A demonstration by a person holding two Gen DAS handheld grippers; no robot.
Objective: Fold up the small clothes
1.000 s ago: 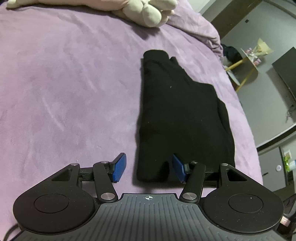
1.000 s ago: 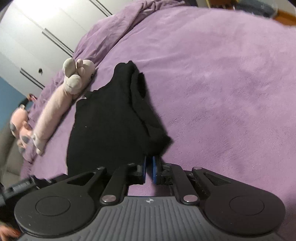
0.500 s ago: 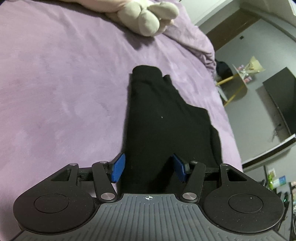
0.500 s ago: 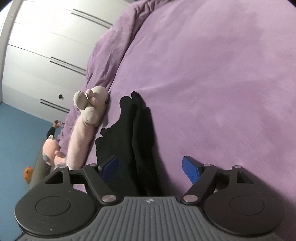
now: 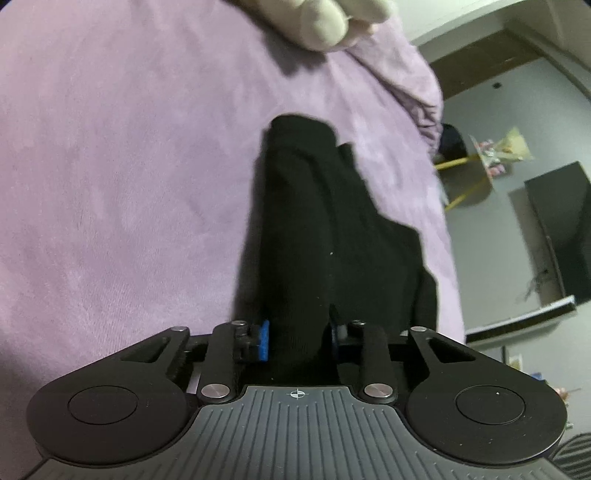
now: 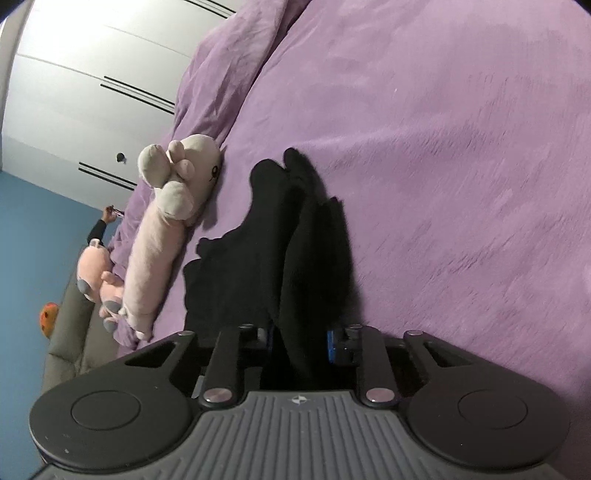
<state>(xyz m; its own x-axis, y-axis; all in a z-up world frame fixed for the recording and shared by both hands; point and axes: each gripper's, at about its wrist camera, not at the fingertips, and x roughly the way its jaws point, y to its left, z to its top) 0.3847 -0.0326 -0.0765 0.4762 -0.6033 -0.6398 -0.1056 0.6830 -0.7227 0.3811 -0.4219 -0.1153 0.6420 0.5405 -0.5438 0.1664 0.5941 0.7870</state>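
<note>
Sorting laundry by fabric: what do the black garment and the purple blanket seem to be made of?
The black garment looks like a matte, soft knit, perhaps cotton: no sheen, limp folds. The purple blanket looks like plush fleece: a short brushed nap with lighter and darker streaks.

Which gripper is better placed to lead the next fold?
Neither clearly. The left gripper and right gripper are each clamped on the black garment's near edge, so probably both lift together.

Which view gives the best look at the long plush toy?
The right wrist view: the plush toy lies full length on the purple blanket beside the black garment. The left wrist view catches only its blurred pale end at the top edge.
</note>
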